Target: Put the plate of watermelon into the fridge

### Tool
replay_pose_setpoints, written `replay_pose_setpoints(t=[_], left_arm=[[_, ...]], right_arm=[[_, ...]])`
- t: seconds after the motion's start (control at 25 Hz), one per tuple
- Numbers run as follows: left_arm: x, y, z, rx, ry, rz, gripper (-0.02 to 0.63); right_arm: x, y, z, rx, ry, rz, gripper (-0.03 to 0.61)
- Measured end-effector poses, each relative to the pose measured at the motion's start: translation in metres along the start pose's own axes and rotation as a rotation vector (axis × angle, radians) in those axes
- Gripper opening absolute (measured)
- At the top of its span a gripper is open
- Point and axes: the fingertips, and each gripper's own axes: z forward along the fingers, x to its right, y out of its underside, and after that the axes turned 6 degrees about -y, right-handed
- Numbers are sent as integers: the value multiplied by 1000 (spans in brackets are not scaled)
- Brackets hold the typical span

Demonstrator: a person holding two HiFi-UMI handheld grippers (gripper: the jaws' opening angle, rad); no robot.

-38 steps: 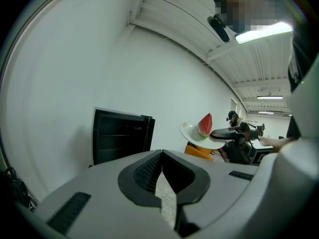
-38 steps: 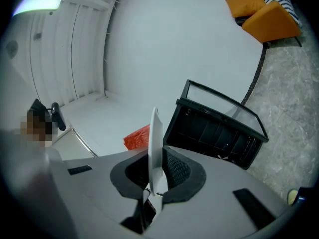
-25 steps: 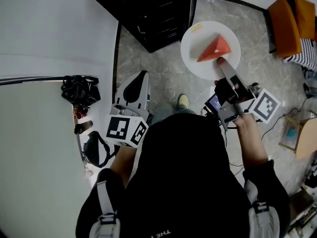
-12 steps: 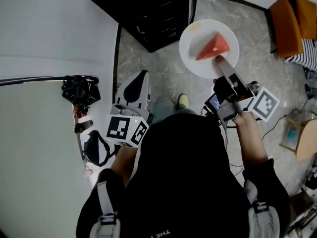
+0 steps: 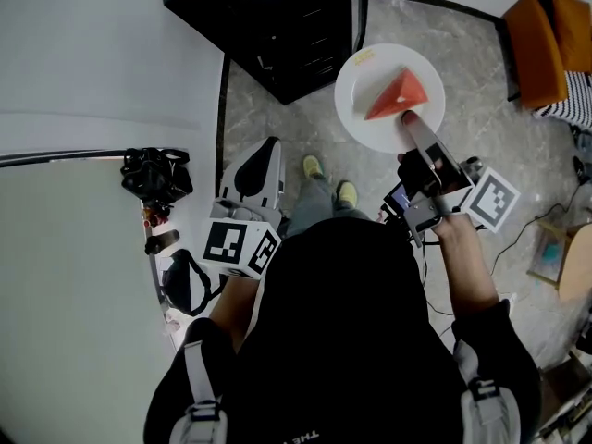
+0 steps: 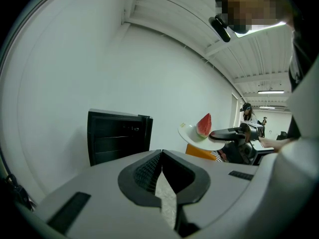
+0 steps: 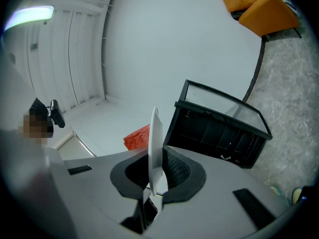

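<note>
A white plate (image 5: 375, 109) with a red watermelon wedge (image 5: 398, 95) hangs in the air above the marble floor. My right gripper (image 5: 407, 118) is shut on the plate's near rim. In the right gripper view the plate (image 7: 155, 133) stands edge-on between the jaws, with the wedge (image 7: 137, 137) to its left. My left gripper (image 5: 266, 148) is shut and holds nothing, lower left of the plate. The left gripper view has its closed jaws (image 6: 161, 154) low in the frame, with the plate (image 6: 192, 133), the wedge (image 6: 204, 125) and my right gripper (image 6: 224, 132) off to the right.
A black cabinet (image 5: 277, 26) stands against the white wall, just left of the plate. A black bag (image 5: 155, 174) and small bottles lie by a white surface at the left. Orange cushions (image 5: 541, 35) sit at the right. Two shoes (image 5: 344, 192) show on the floor.
A second shoe has come into view as the person steps. The plate and both grippers keep about the same places.
</note>
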Motion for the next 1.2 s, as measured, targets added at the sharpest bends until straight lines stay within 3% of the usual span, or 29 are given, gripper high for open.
replay_pose_setpoints(t=[0.44, 0.68, 1.2], left_arm=[[-12, -1, 23, -13, 23, -27, 12], [-74, -7, 75, -30, 20, -56, 13], [-82, -34, 64, 14, 11, -20, 12]], right_arm=[[10, -13, 17, 6, 36, -5, 34], [43, -20, 90, -18, 75, 7, 34], [10, -24, 106, -20, 28, -26, 34]])
